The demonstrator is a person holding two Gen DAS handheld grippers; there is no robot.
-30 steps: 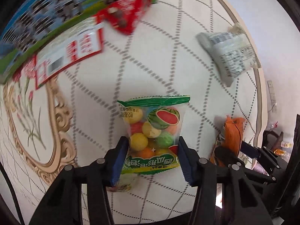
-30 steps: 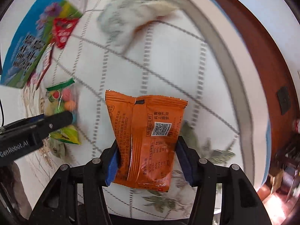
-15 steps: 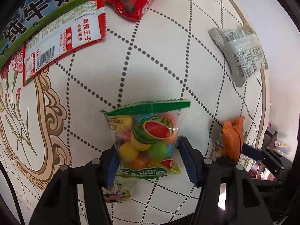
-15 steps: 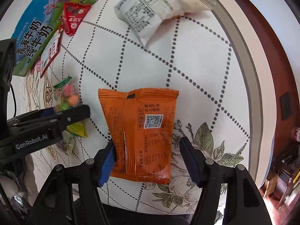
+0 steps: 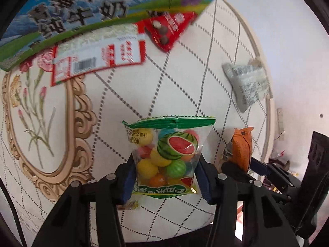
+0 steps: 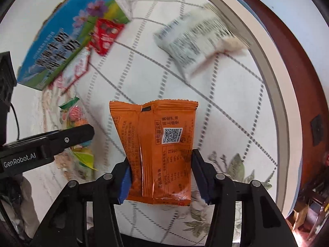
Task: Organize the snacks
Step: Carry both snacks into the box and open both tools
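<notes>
Fingers [image 5: 202, 177] of each gripper are clamping a snack, candy bag [image 5: 167, 156] left, orange packet [image 6: 159, 152] right, probably carrying both toward the milk box [image 5: 86, 10].

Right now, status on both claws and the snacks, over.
Left claw shut on fruit candy bag. Right claw shut on orange packet. Grey packet loose on table ahead; milk carton beyond.
</notes>
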